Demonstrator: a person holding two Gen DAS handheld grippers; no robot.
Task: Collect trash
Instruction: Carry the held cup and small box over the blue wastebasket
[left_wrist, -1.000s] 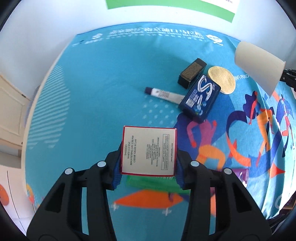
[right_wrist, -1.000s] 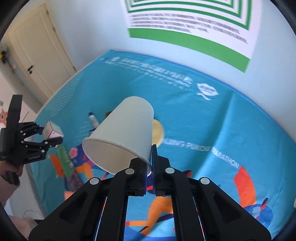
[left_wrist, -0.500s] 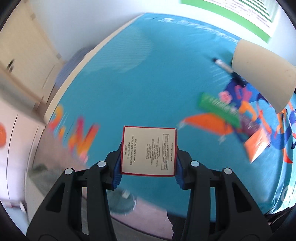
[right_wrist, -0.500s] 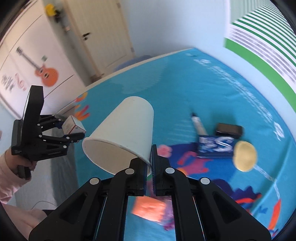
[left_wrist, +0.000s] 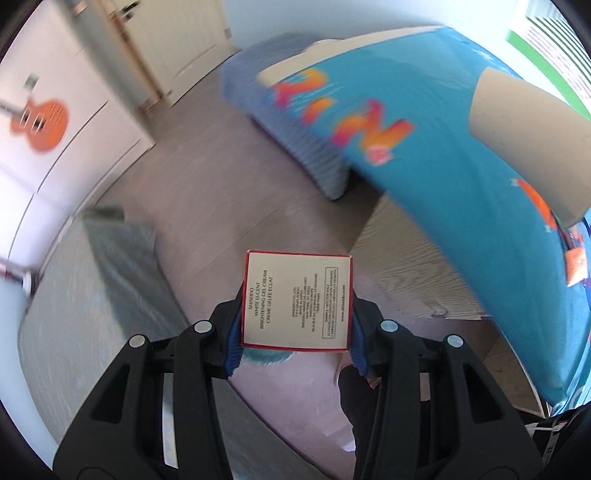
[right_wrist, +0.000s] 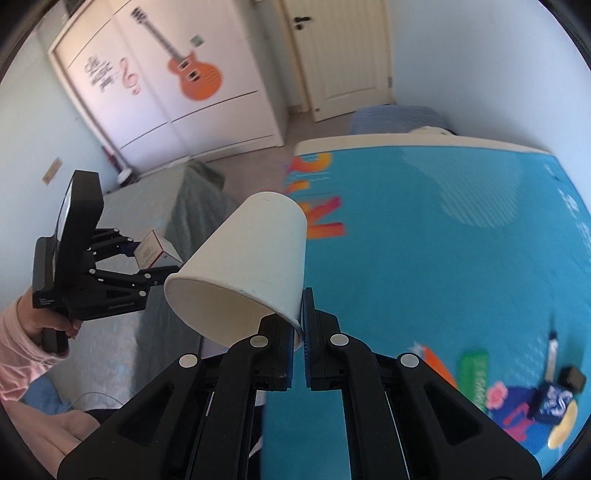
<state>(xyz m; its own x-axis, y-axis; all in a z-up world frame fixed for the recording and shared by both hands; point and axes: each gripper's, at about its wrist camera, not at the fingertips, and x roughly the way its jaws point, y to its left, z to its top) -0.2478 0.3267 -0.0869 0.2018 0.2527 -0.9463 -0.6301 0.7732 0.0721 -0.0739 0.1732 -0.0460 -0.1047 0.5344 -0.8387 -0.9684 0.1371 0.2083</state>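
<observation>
Square carton (left_wrist: 296, 300), conical paper cup (right_wrist: 247, 258)

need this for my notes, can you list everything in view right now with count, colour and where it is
small box: 1, white with red edges, clamped in the left gripper
paper cup: 1, white, rim pinched in the right gripper
blue cloth: 1, blue with orange letters, spread over the table
tube: 1, white with dark cap, on the cloth at far right
green packet: 1, green, on the cloth
dark blue box: 1, beside a black block
round pad: 1, yellow, by the dark blue box
wardrobe: 1, white, orange guitar sticker
door: 1, cream, shut
left gripper: black, shut on the box
right gripper: black, shut on the cup
sleeve: pink, lower left
</observation>
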